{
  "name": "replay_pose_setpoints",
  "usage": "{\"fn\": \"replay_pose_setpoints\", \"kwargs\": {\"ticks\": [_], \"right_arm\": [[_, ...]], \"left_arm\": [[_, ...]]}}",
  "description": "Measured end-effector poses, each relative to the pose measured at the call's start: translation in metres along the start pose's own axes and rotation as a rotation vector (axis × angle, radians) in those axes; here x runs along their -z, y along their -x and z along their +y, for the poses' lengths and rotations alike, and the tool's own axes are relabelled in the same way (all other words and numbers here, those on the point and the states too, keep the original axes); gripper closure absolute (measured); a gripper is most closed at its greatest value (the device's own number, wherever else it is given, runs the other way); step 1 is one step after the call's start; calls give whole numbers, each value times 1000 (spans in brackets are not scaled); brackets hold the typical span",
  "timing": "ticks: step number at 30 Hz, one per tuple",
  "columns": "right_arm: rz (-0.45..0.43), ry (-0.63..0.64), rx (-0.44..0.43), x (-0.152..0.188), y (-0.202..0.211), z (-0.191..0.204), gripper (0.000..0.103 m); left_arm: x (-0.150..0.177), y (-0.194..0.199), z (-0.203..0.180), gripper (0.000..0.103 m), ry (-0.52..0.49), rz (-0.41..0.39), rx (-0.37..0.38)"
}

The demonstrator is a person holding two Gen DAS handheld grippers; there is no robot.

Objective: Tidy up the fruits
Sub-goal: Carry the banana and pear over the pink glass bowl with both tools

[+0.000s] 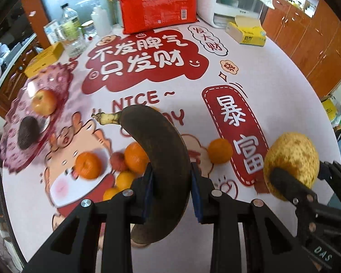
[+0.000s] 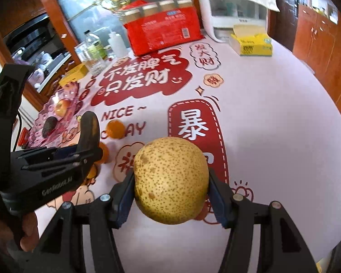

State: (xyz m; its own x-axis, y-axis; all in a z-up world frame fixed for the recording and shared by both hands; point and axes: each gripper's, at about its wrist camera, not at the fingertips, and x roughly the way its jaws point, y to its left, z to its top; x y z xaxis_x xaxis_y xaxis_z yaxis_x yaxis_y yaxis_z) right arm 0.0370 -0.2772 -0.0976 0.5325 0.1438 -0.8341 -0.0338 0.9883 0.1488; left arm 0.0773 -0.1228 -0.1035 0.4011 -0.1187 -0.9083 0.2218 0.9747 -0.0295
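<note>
Nearest the table's front edge, left gripper [image 1: 170, 191] clamps a blackened overripe banana [image 1: 156, 150] aloft, while right gripper [image 2: 170, 195] grips a speckled yellow pear [image 2: 170, 179]. Beyond them, loose oranges [image 1: 88, 165] lie mid-table. At the far left edge, the pink patterned plate [image 1: 13, 150] already holds an apple [image 1: 44, 104]; I'd lower each fruit there gently, avoiding it.

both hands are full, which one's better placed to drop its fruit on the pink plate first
Left, probably. The pink plate, already holding an apple, lies at the table's left edge, on the left gripper's side with its banana. The right gripper with the pear sits farther right.
</note>
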Motion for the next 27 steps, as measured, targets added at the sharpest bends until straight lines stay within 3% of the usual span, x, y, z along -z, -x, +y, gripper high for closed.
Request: {"fn": "replay_pose_setpoints", "kwargs": {"ticks": [8,16,27], "right_arm": [[-47,92,-64,6,27,36,44],[-89,190,-153,3,44,96,44],[-174,248,-188,-52,51,200,44]], "left_arm": [[40,59,28,75,63,-80,-74],[66,112,89,75,164,-149,-169],[43,166,222,75,228,-245,-237]]}}
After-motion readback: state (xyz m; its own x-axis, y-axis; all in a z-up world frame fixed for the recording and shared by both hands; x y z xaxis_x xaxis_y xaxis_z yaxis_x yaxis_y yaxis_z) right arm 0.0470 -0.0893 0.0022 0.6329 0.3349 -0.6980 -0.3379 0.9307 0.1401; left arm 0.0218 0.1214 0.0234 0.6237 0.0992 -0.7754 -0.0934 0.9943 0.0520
